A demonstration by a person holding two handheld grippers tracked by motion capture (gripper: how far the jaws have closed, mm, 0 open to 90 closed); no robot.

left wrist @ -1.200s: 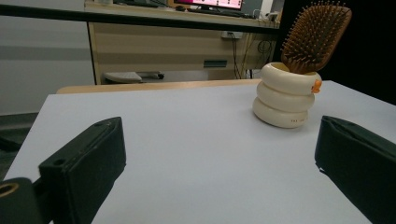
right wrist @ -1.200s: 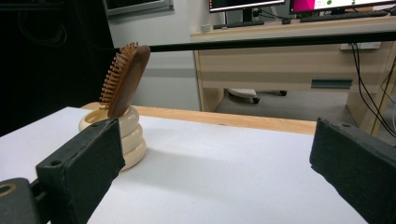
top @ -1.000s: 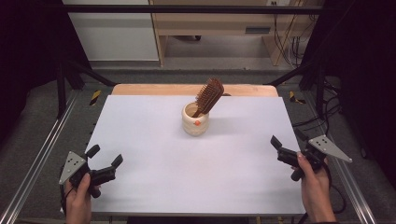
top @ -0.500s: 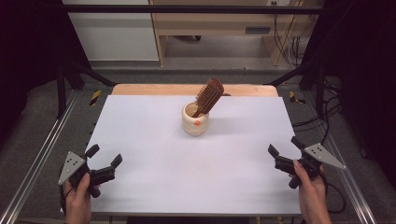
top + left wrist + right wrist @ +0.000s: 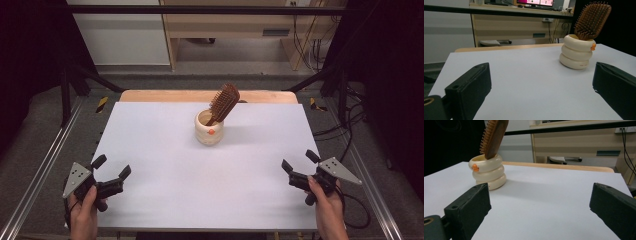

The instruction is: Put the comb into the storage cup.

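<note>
One hairbrush (image 5: 223,102), one cup (image 5: 209,129)

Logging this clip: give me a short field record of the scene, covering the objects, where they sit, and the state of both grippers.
surface: white table top
holder: cream ribbed ceramic cup, upright, toward the far middle of the table
contents: brown wooden paddle hairbrush, handle down in the cup, head leaning right
left gripper: open, near left corner, holding nothing
right gripper: open, near right corner, holding nothing
contact: neither gripper touches the cup or the hairbrush
</note>
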